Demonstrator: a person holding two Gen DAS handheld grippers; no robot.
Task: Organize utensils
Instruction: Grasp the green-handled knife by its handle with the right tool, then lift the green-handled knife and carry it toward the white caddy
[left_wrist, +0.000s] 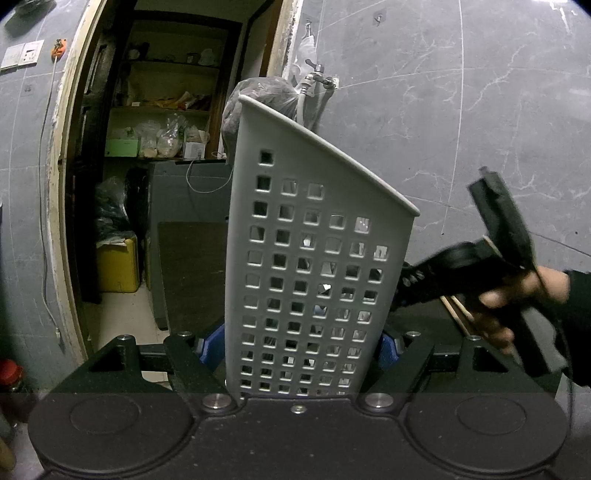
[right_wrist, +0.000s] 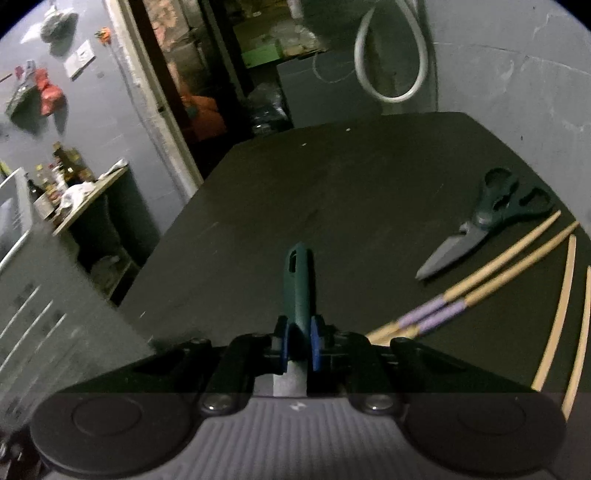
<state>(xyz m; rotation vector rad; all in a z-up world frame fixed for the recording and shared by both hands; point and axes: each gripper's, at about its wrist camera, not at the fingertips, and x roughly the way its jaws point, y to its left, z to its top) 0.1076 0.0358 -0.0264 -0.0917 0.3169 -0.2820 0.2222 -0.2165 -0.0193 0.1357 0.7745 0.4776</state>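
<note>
Left gripper (left_wrist: 303, 350) clamped on upright white utensil holder (left_wrist: 314, 258), open top facing up; right gripper (left_wrist: 424, 284) near, just beside it. Right gripper (right_wrist: 299, 343) pinched on green-handled knife (right_wrist: 298, 284), handle pointing ahead; scissors (right_wrist: 480, 225), chopsticks (right_wrist: 480, 284) on table (right_wrist: 332, 177).

one holder (left_wrist: 317, 258), one knife (right_wrist: 298, 280), one scissors (right_wrist: 487, 218), four chopsticks (right_wrist: 509, 254)
</note>
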